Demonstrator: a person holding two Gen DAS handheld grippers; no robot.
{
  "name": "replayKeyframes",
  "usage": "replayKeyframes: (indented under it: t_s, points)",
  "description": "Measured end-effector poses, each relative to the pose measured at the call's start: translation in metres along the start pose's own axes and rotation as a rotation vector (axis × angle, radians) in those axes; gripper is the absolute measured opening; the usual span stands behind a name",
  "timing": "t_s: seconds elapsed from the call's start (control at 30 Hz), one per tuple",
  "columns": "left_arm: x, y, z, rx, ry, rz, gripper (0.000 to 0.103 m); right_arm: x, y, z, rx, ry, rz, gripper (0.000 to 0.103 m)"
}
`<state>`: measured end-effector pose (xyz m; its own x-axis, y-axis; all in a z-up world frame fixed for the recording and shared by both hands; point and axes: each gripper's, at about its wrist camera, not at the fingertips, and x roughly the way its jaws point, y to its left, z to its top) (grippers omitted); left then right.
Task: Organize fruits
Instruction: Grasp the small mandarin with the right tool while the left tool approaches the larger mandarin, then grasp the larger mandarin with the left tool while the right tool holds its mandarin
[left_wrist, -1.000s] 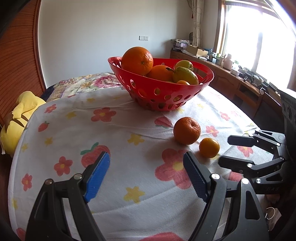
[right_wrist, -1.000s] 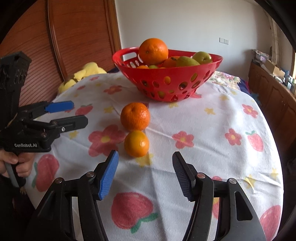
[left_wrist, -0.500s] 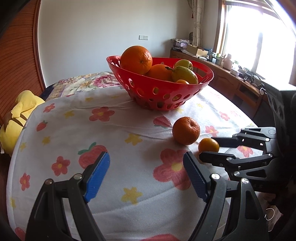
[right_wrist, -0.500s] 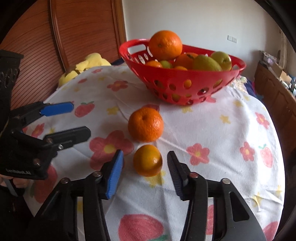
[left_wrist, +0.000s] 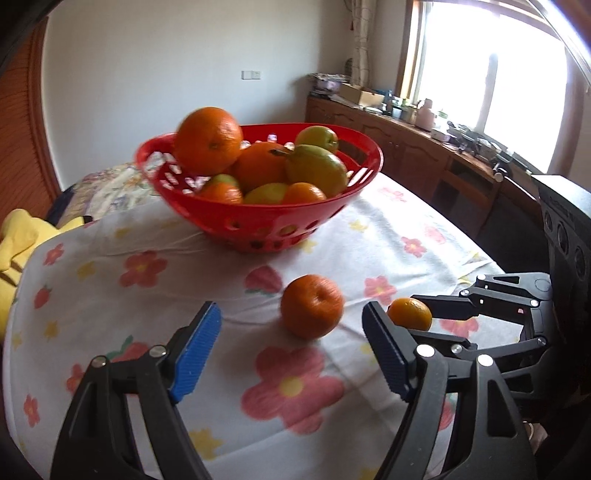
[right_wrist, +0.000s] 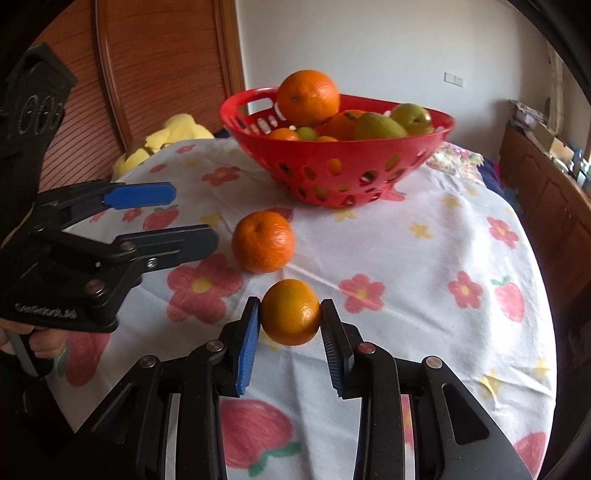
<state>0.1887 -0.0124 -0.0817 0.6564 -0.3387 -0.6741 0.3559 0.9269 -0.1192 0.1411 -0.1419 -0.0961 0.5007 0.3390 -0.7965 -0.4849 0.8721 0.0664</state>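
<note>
Fingers (left_wrist: 197, 354) of the left gripper (left_wrist: 291, 350) spread wide over the flowered tablecloth (left_wrist: 147, 314), gripping nothing, with the bigger orange (left_wrist: 312, 306) sitting just ahead. Further right, right gripper (right_wrist: 290, 323) pinching the small orange (right_wrist: 291, 312) between both pads, looks barely off the cloth but hard to say. Beyond those, red basket (right_wrist: 369, 162) piled with fruit.

You are viewing the small orange (right_wrist: 290, 312) sitting gripped between the right claw (right_wrist: 290, 345) pads. The larger orange (right_wrist: 263, 241) is resting on the table just beyond it, before the fruit-filled red basket (right_wrist: 424, 146).
</note>
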Motion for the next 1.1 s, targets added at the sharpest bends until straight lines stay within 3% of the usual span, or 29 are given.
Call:
replayKeyframes:
  t_s: [0.17, 0.53, 0.67, 1.1]
  points:
    - [0.02, -0.007, 0.007, 0.03, 0.043, 0.015, 0.063, -0.007, -0.015, -0.002, 0.039, -0.016, -0.006, 0.032]
    - [0.031, -0.008, 0.002, 0.04, 0.048, 0.007, 0.062, -0.013, -0.026, -0.007, 0.075, -0.028, -0.013, 0.032]
    - [0.031, -0.01, 0.0, 0.049, 0.056, -0.048, 0.046, -0.013, -0.027, -0.011, 0.079, -0.023, -0.01, 0.032]
    - [0.04, -0.023, 0.0, 0.088, 0.087, -0.022, 0.045, -0.015, -0.023, -0.026, 0.077, -0.016, -0.01, 0.032]
